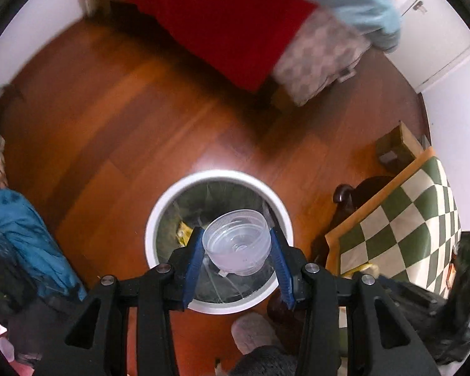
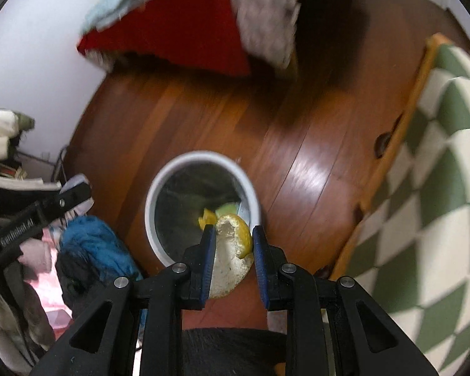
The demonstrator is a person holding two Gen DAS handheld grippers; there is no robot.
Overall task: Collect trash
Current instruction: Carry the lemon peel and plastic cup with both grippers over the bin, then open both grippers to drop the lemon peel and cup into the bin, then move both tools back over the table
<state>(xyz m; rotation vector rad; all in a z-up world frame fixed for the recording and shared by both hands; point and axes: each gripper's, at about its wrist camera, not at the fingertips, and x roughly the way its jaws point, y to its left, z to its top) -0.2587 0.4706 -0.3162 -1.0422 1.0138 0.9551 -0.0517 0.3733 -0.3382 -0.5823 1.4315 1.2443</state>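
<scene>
The left gripper (image 1: 237, 244) is clamped on a clear plastic cup (image 1: 237, 242), its blue pads pressed to the cup's two sides, the open mouth facing away from the camera. The cup hangs over a white bin (image 1: 159, 210) that stands on the wood floor (image 1: 125, 119); the bin is lined with a dark bag and has a yellow scrap (image 1: 183, 233) at the bottom.

The right gripper (image 2: 234, 244) is closed on a piece of yellow peel (image 2: 235, 244), pale pith towards the camera, pinched between the pads. The peel sits above the bin's (image 2: 153, 228) near rim, partly over the opening and partly over the floor (image 2: 297, 144). Inside the bin lie a yellow bit and something green.

Beyond the bin, a red cloth (image 1: 222, 22) hangs from a bed, and a green-checked mat (image 2: 438, 188) lies to the right. The left gripper's arm (image 2: 31, 219) shows at the right view's left edge, above a blue heap of clothes (image 2: 91, 241).
</scene>
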